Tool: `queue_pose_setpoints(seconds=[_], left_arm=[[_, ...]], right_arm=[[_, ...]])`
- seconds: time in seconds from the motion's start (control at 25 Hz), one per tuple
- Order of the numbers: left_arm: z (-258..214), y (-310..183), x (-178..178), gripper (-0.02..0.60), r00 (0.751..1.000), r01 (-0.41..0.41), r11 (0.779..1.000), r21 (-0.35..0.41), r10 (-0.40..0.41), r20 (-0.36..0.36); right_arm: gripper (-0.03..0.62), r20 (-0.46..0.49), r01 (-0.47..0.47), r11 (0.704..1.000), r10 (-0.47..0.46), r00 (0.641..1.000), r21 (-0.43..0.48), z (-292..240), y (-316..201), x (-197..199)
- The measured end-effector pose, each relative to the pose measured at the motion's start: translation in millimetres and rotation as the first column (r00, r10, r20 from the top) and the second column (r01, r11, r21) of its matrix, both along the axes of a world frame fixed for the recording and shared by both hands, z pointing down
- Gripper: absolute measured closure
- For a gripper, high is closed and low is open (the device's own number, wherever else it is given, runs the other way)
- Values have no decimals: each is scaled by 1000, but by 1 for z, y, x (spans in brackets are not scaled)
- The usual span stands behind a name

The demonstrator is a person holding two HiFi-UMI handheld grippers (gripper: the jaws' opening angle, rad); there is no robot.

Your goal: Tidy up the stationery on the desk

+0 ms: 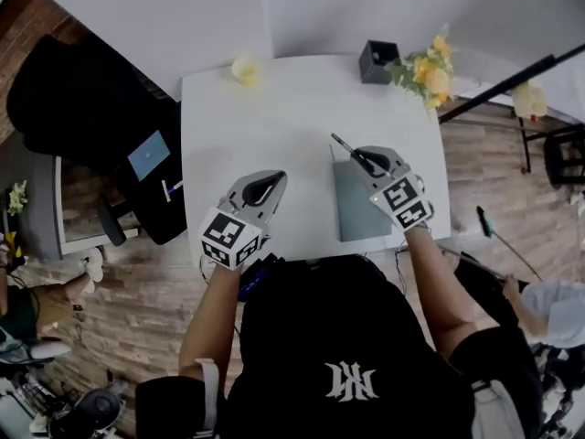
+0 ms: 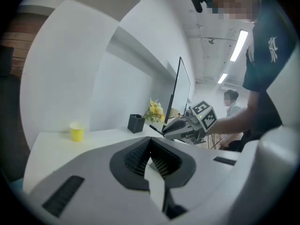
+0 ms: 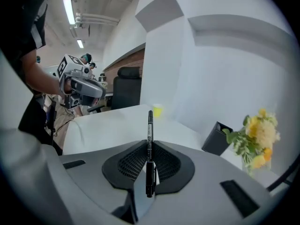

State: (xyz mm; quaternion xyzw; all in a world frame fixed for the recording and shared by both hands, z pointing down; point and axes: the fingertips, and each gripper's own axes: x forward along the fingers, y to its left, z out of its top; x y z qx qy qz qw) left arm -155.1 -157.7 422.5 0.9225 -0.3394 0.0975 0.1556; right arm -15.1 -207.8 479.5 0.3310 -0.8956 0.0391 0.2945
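Pen (image 3: pixel 150 125), black and slim, is clamped in the right claw (image 1: pixel 363 161). The pads pinch it around the middle. One end pokes out well past the tips and the other end runs back toward the camera. In the head view the pen hangs above the counter (image 1: pixel 274 117) and isn't touching it, roughly over the far left corner of a grey pad (image 1: pixel 358 213) lying flat on the right side. It points off toward the back left.

Left claw (image 2: pixel 151 146) is closed up, pads together, and as far as I can see nothing's in it. It sits over the near edge of the counter, to the left of the right one, with a clear gap between them. Each claw's marker cube faces up at the head camera.

At the back right of the counter there's a black square pen holder (image 1: pixel 377 61) standing upright. A bunch of yellow flowers (image 1: pixel 430 69) is just beside it on the right. The holder is well apart from the pen. A small yellow cup (image 1: pixel 245 69) stands at the back edge, over on the left.

Off the counter to the left is a black office chair (image 1: pixel 82 99) on a wood-look floor. The person holding both claws has on a dark top, arms stretched forward.
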Motion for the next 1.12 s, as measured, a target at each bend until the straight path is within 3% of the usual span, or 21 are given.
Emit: queue_pose_setpoints(seconds=[0.28, 0.6, 0.72, 0.84, 0.96, 1.12], left_arm=[[25, 4, 62, 578, 999, -12, 998, -58, 14, 43], [59, 16, 97, 578, 994, 33, 989, -145, -18, 105], [74, 14, 97, 578, 991, 78, 981, -178, -56, 124], [84, 14, 101, 578, 988, 101, 974, -203, -74, 138], [92, 13, 110, 578, 989, 94, 970, -224, -65, 137], [108, 13, 121, 578, 991, 64, 964, -257, -31, 131]], right_arm=[[528, 50, -167, 982, 172, 984, -90, 28, 9, 82], [528, 100, -293, 918, 328, 939, -266, 76, 33, 143], [528, 126, -310, 882, 374, 919, -354, 94, 42, 147], [528, 155, -328, 827, 437, 886, -457, 110, 51, 150], [528, 160, -345, 765, 498, 852, -545, 124, 58, 157], [528, 143, -351, 716, 530, 836, -603, 135, 66, 157]])
